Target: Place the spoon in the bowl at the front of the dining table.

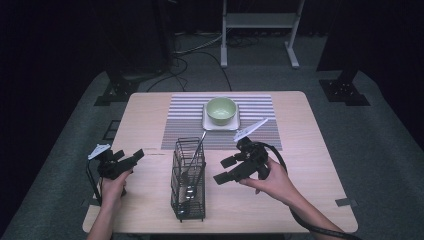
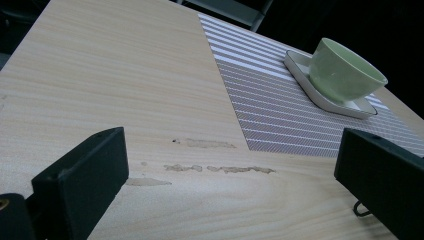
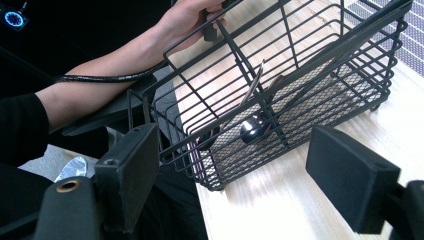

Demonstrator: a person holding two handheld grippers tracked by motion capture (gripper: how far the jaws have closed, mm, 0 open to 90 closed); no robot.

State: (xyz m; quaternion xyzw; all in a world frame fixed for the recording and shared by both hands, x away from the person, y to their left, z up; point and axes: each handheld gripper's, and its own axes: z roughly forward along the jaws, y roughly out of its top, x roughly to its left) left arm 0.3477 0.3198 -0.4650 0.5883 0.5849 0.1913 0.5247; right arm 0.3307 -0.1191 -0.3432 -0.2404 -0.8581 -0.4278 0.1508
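Cutlery is seen standing in a black wire basket (image 1: 188,180) placed near the front edge of the desk (image 1: 310,150), midway between the two sides; a spoon (image 3: 254,127) lies bowl-down on the mesh floor of the basket, its handle leaning up against the wire divider and out over the far rim, presumably so that it can be taken by the handle. The right hand-held gripper (image 1: 229,169) is held just beside the basket on its right, jaws spread wide and empty, and is aimed at the basket's side, which suggests that the spoon is about to be reached for. The left hand-held gripper (image 1: 131,159) is kept near the left edge of the desk, well apart from the basket, likewise released with nothing between its jaws; it appears to be parked there so as to leave the way free. Toward the back edge a striped placemat (image 1: 185,122) is laid, and on it a white square saucer (image 1: 220,124) carrying a green bowl (image 1: 221,110), upright and apparently empty, probably set out as the place to which the cutlery is to be brought. Nothing is yet touched by either hand-held gripper, so the work is judged to be at its start
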